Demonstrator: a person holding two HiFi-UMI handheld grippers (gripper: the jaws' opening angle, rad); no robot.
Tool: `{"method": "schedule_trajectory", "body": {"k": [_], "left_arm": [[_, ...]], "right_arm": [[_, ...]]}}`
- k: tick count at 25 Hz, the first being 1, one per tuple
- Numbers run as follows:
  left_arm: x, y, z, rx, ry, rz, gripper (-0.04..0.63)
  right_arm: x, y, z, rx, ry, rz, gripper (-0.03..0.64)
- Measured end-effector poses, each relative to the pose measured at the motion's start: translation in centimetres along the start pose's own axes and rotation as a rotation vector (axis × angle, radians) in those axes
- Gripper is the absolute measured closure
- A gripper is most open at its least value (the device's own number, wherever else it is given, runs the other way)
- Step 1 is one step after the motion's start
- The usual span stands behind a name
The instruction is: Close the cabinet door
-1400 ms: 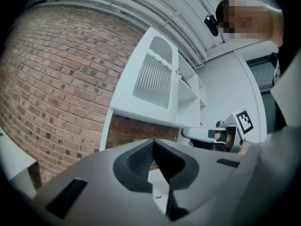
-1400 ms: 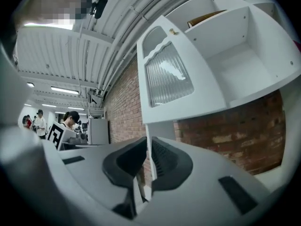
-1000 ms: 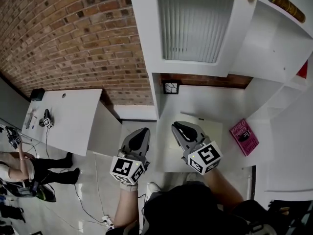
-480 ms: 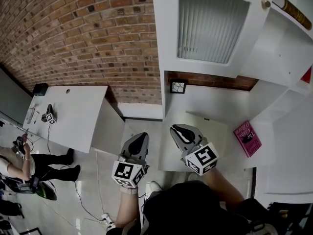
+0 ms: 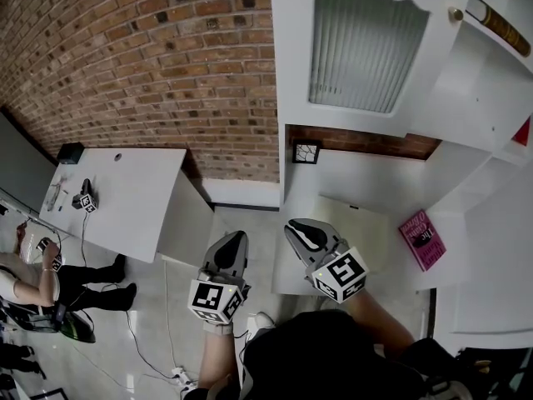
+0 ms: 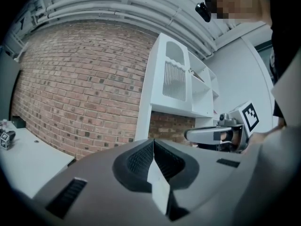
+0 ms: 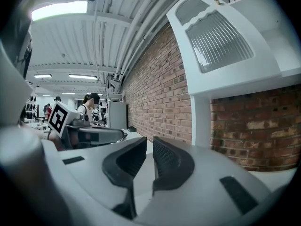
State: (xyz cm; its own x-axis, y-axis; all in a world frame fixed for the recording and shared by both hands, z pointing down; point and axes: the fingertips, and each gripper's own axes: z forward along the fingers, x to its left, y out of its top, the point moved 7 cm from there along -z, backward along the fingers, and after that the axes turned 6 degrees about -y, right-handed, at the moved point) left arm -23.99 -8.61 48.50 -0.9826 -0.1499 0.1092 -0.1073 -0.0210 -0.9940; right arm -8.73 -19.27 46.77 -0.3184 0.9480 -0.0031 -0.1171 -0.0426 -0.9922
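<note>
Against brick wall [image 5: 166, 57], upper right: open door [image 5: 366, 48]. With left gripper [image 5: 233, 244] and right gripper [image 5: 304, 233] clamped together, empty, push beside knob [image 5: 455, 13].

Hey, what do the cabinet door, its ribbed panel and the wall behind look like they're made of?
Cabinet door: probably painted wood or board, smooth matte white with a scalloped cut-out. Ribbed panel: likely reeded frosted glass or plastic, grey with vertical flutes. Wall: bare reddish-brown brick with pale mortar joints, rough.
</note>
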Motion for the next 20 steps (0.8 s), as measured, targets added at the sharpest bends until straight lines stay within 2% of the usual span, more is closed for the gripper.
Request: {"method": "schedule_trajectory", "body": {"k": [20], "left_arm": [[-0.6,0.2,-0.5,0.006,-0.013,0.014,0.584]], "right_arm": [[-0.1,-0.1,-1.2,0.006,-0.044,0.022,0.575]]}}
